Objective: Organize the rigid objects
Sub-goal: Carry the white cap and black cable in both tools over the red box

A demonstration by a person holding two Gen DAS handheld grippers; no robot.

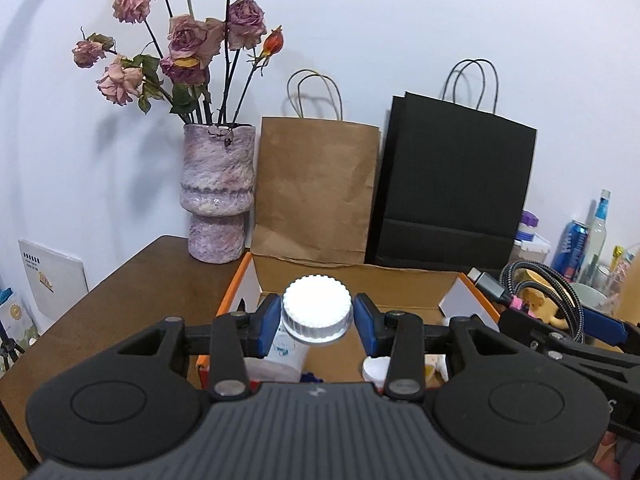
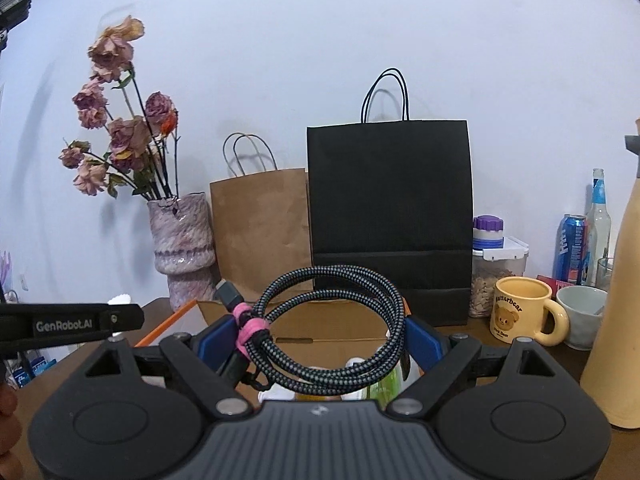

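Your left gripper (image 1: 318,318) jaws clamp a white-capped bottle (image 1: 316,312) at frame centre, above the cardboard box (image 1: 360,280). Your right gripper (image 2: 320,340) jaws grip a coiled cable (image 2: 332,332) over that box, which holds small items.

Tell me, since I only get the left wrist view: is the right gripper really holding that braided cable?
Observer: Yes. The right gripper is shut on the coiled cable, with both blue pads against the coil.
Operator: What is behind it on the table?
Observer: A yellow bear mug, upright, to the right of the black bag.
Operator: Is anything beside the mug?
Observer: A pale bowl, just right of its handle.
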